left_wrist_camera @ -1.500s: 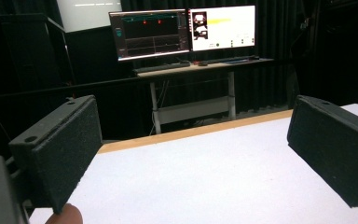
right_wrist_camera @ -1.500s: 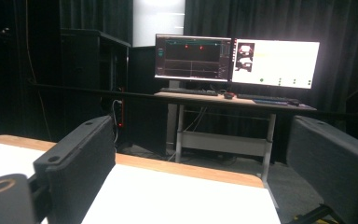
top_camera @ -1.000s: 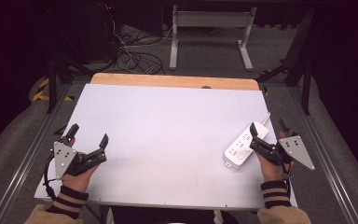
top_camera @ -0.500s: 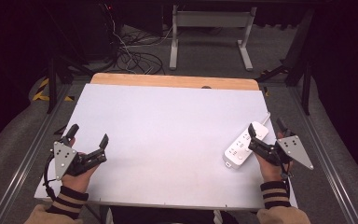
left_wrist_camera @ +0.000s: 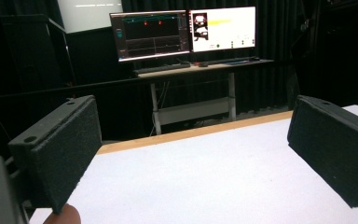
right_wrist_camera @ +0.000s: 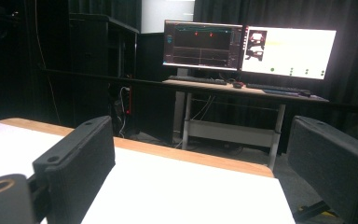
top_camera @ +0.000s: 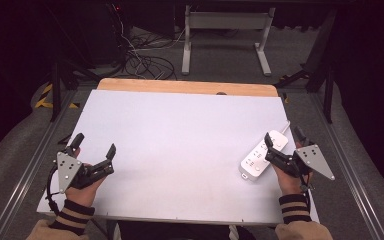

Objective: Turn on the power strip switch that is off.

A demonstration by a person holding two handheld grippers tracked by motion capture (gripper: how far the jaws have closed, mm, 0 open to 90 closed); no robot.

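A white power strip (top_camera: 261,157) lies slantwise at the right of the white table (top_camera: 180,135), its cord running off toward the far right edge. My right gripper (top_camera: 283,135) is open, held by a hand just right of the strip, its left jaw over the strip's far end and not closed on it. In the right gripper view the right gripper (right_wrist_camera: 205,158) stands wide open over bare table. My left gripper (top_camera: 94,143) rests open at the table's near left. The left gripper (left_wrist_camera: 196,140) holds nothing between its jaws.
A wooden strip (top_camera: 190,86) borders the table's far edge. Beyond it are floor cables (top_camera: 145,62) and a metal desk frame (top_camera: 225,35). Two lit monitors (left_wrist_camera: 182,32) stand on that desk. Metal rails (top_camera: 35,160) run along both sides of the table.
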